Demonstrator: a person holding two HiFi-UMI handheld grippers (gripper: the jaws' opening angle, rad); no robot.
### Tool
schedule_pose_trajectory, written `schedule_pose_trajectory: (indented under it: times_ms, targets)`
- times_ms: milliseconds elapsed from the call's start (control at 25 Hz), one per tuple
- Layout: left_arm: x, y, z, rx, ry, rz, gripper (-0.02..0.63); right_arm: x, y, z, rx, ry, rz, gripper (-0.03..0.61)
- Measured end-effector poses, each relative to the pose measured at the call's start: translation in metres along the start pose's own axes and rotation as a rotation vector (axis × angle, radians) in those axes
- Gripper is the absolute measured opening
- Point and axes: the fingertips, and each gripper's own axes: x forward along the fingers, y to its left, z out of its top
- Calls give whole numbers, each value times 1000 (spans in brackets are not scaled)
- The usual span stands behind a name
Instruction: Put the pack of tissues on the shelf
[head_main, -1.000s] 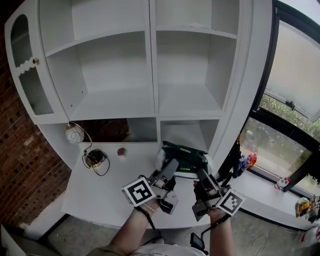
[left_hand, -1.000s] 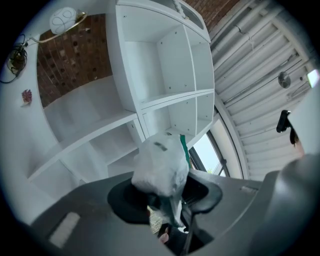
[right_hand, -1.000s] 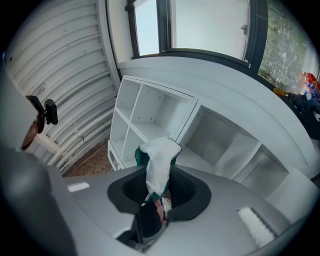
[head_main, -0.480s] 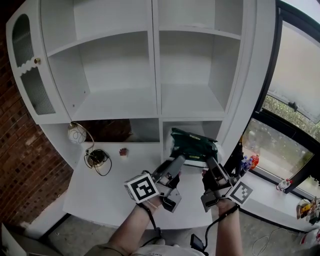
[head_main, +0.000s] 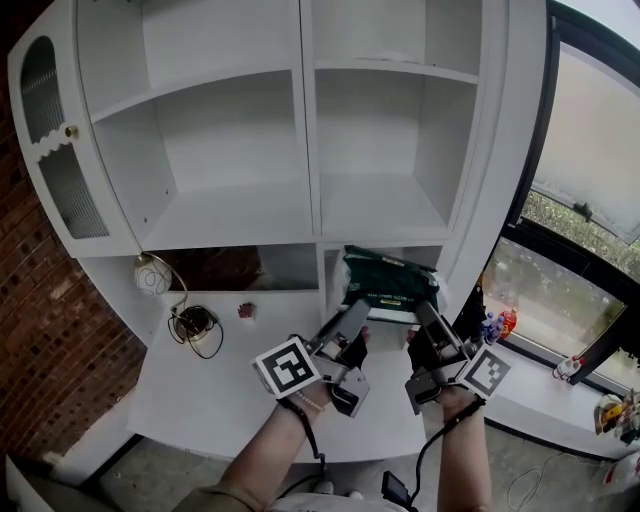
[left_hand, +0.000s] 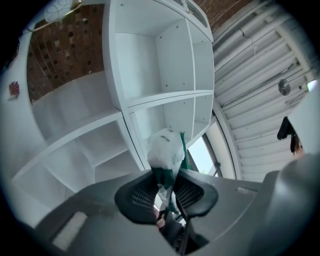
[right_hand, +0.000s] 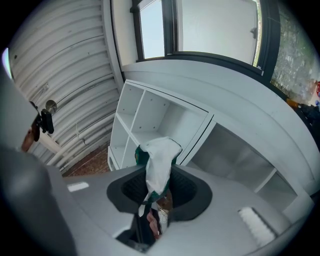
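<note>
The white painted shelf unit (head_main: 310, 215) has bay edges close by. Clip 1 and the green-and-white plastic-wrapped pack of tissues (head_main: 388, 285), hanging in air before the lower right bay, may twist free. You hold only loose film: the left gripper (head_main: 352, 322) jaws are closing on 1 wrapper end, and the right gripper (head_main: 428, 320) is clamped on the other. The pack's long axis runs left-right, roughly level, spanning both grippers.

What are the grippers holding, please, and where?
The pack of tissues: the right gripper pinches one wrapper end, the left gripper is closing its jaws on the other.
</note>
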Motion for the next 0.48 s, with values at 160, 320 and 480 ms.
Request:
schedule_pose_trajectory:
  times_ms: [160, 320, 480]
  targets:
    - [6, 3, 7, -47, -22, -16, 94, 2, -2, 3, 8, -23, -25, 146]
    - [11, 5, 18, -71, -35, -23, 94, 5, 1, 1, -4, -23, -25, 152]
    - [13, 3, 21, -68, -30, -35, 94, 7, 3, -7, -12, -24, -20, 152]
